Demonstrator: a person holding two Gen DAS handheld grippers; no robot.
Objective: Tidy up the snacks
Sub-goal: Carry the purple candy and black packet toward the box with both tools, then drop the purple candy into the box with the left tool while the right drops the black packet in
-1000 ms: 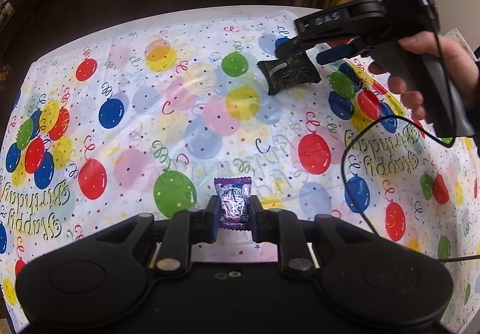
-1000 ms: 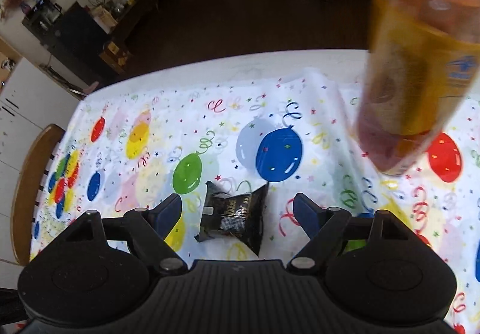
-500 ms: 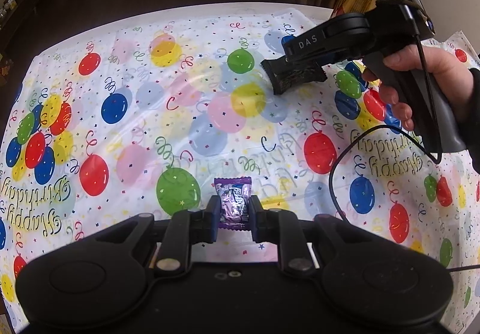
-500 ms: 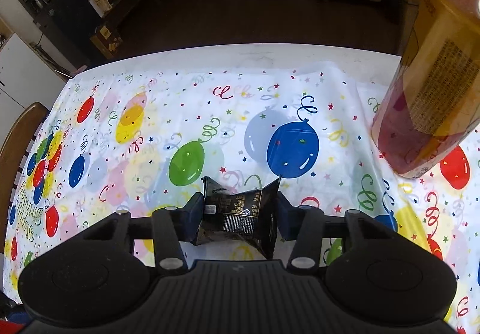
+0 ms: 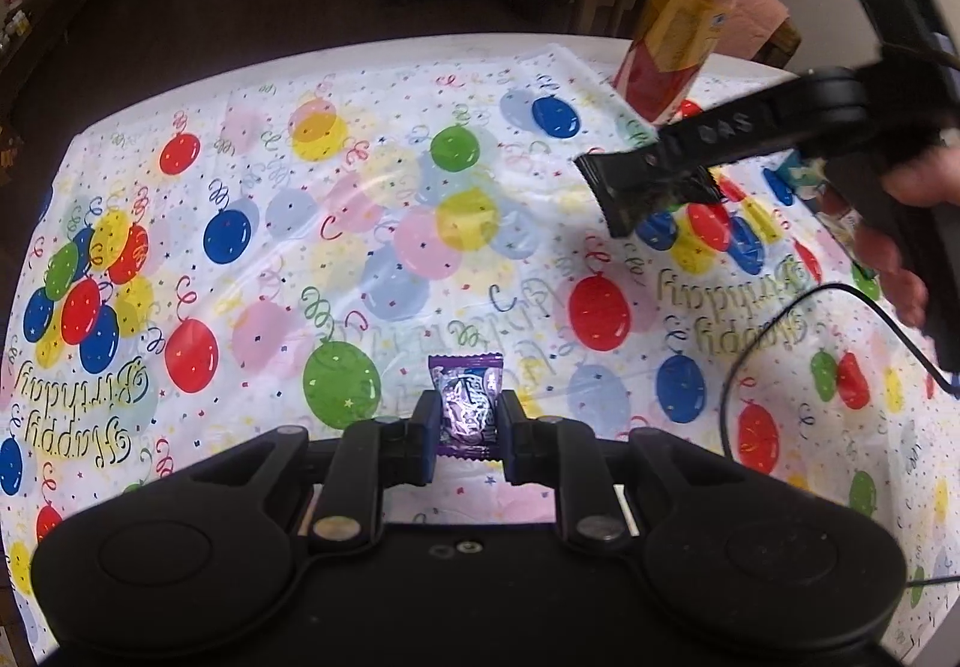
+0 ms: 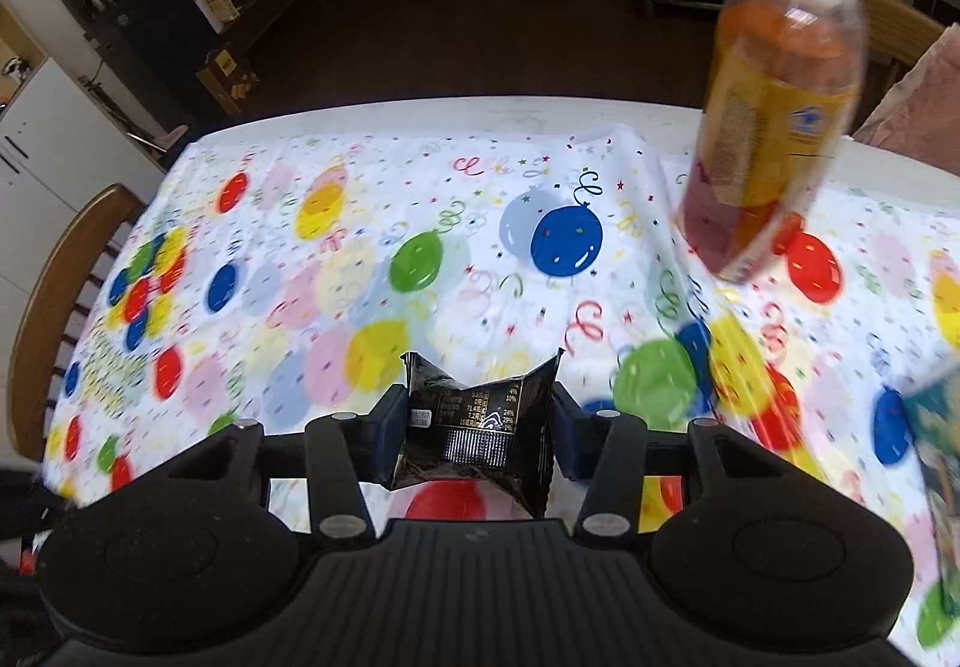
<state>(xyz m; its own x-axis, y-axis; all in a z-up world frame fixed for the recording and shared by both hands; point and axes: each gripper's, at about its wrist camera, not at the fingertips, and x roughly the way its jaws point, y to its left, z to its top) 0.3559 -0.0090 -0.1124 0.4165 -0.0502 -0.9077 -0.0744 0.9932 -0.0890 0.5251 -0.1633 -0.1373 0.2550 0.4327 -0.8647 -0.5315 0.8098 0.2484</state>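
Left claw (image 5: 467, 430) is gripping a purple candy wrapper (image 5: 465, 403) between its two fingers; the wrapper is standing upright in the gap, its top edge projecting past the fingertips (image 5: 427, 415) and its lower edge showing just behind them. Whether the candy is touching the balloon-print cloth (image 5: 360, 259) of the worktop cannot be told.

Right claw (image 6: 477, 415) is gripping a black snack packet (image 6: 477, 430); the packet is filling the gap between the fingers, pinched at both sides so that its upper corners are flaring forward and its middle is creasing. In the left wrist view the same right claw (image 5: 624, 199) is lying ahead and to the right of the left claw, held by a hand (image 5: 900, 223), with the black packet (image 5: 636, 205) at its tip, apparently clear of the cloth.

An orange drink bottle (image 6: 774, 115) is standing ahead and to the right of the right claw, near the far edge of the worktop. A teal package edge (image 6: 936, 445) is showing at the right margin, blurred.
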